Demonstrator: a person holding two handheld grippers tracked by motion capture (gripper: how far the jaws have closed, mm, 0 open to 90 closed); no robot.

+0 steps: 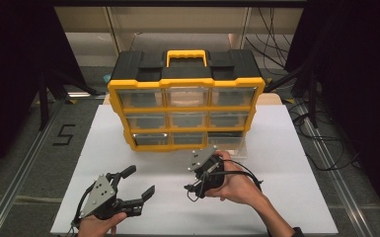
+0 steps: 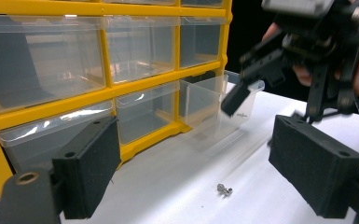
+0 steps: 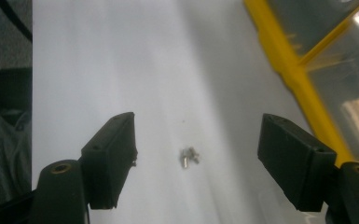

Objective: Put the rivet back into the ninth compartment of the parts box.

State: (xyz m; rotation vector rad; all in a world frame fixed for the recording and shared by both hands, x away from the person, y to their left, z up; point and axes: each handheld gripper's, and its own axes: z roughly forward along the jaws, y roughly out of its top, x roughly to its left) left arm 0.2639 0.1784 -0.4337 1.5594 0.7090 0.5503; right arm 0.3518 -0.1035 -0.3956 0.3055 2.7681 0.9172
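While the bottom-right drawer (image 2: pixel 219 105) stands pulled out, the screw (image 3: pixel 189 156) lies ungrasped — right gripper (image 3: pixel 196 154) wide open above it, left gripper (image 1: pixel 137 183) open, empty.

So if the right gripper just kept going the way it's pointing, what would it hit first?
Probably the small screw lying on the white table. In the right gripper view it sits between the open jaws of the right gripper, slightly ahead, with nothing in between, though the depth is hard to judge.

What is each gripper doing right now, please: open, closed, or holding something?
Left gripper: open, holding nothing.
Right gripper: open, holding nothing, with a small metal screw lying on the white table between its jaws.
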